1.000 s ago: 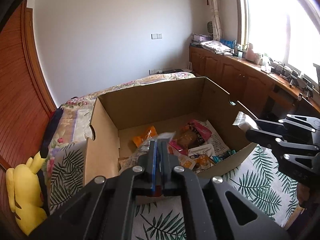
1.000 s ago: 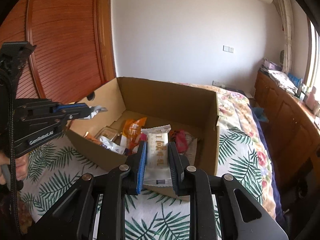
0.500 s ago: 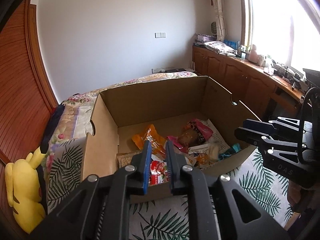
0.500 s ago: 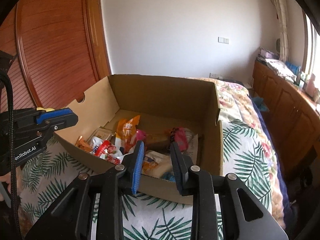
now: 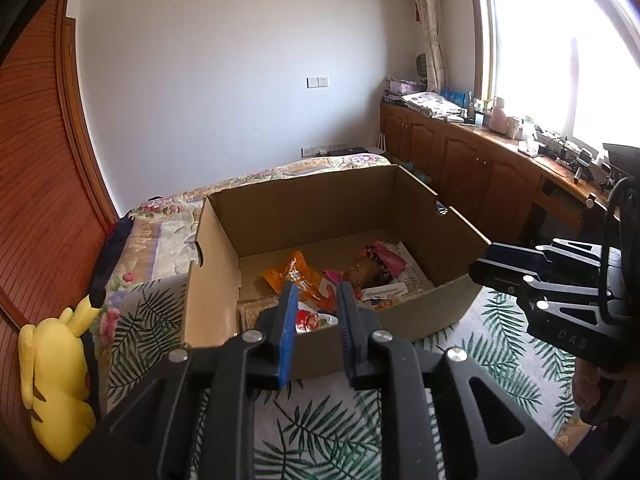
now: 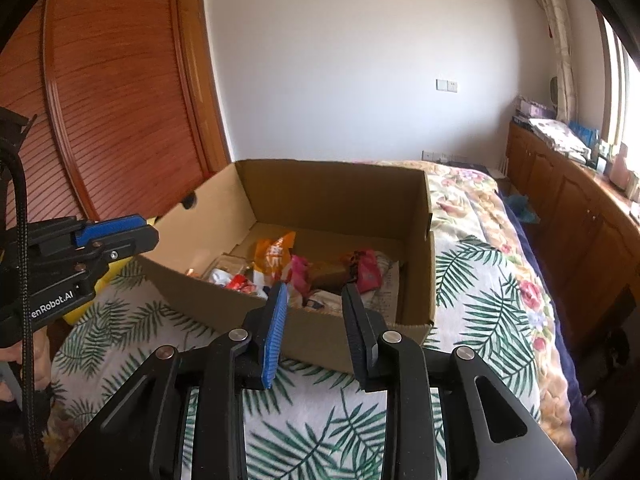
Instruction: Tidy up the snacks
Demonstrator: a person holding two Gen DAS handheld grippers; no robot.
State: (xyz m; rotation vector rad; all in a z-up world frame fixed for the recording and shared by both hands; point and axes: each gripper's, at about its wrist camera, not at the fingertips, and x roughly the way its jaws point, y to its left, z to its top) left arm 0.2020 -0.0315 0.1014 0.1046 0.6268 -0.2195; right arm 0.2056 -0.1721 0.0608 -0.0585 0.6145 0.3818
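Cardboard box, open-topped, sits mid-frame in both wrist views on a bed covered by a palm-leaf print blanket.

Snacks lie loose on the box floor, toward its near wall. Orange packet stands roughly centre. Brown-wrapped snack lies right of it in the left wrist view, a pink packet touching it further right. Red-and-white wrapper sits against the near wall. Other wrappers are too jumbled to name.

Left tongs: fingers parted with a clear gap, nothing between them. Tips are level with the box's near rim, lower centre of frame. Blue pad visible on the left-hand finger.

Right tongs: likewise spread apart and holding nothing, tips at the near rim of the box. In the left wrist view the same tongs show at the right edge, just beside the box's right corner.

Yellow plush toy, lower left of the left wrist view, lies against the bed edge beside a wooden louvred door.
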